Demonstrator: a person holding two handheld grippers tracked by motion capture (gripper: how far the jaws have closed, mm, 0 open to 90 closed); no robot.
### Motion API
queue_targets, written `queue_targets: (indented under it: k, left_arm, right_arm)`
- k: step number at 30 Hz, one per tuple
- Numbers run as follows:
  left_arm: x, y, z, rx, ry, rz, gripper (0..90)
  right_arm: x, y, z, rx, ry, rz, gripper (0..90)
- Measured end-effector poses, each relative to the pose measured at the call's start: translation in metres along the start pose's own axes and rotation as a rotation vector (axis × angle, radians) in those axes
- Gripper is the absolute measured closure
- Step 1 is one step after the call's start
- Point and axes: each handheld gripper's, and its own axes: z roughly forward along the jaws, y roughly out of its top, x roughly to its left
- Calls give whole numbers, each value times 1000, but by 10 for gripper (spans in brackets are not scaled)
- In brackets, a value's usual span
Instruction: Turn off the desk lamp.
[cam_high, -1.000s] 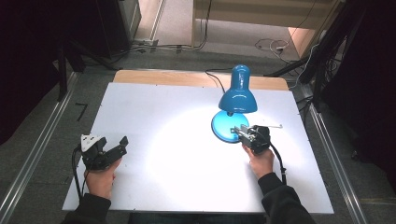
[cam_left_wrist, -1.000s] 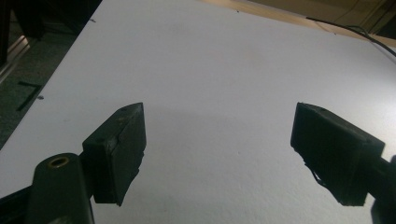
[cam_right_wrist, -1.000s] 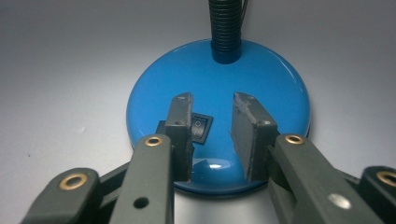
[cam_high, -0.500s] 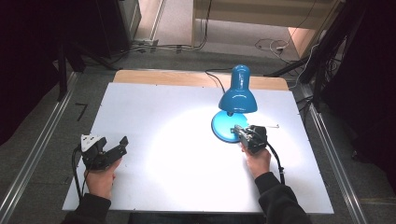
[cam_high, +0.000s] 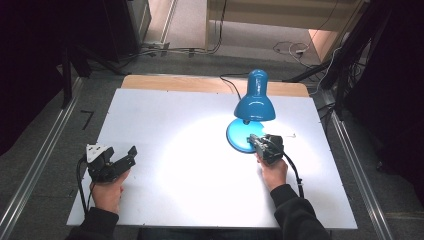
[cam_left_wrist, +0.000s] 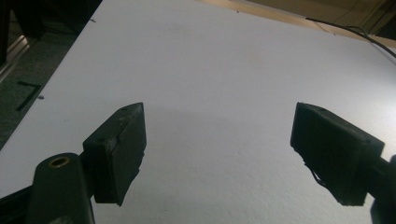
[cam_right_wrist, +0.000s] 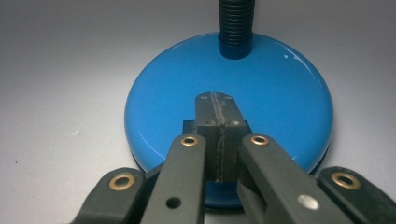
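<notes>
My right gripper (cam_right_wrist: 215, 100) has its jaws pressed flat together, nothing between them, my hand (cam_high: 272, 172) low behind it. My left gripper (cam_left_wrist: 217, 149) points forward, jaws spread wide.

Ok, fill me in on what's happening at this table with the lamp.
A person holds a gripper in each hand at a white table. The right gripper has just been closing; its jaws are pressed together with nothing between them, tips over the round base of the blue desk lamp, near a small dark block, possibly its switch. The lamp is lit. The left gripper waits open near the table's left edge.
</notes>
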Motion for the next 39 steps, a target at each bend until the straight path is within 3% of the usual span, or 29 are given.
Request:
queue_targets:
  k: [12,39]
  left_arm:
    - [0,0,0,-1,2,-1,189]
    - [-2,-1,2,9,-4,9,189]
  right_arm:
    - [-1,-1,3,5,-9,3,878]
    - [3,-3,4,-5,-29,-39,882]
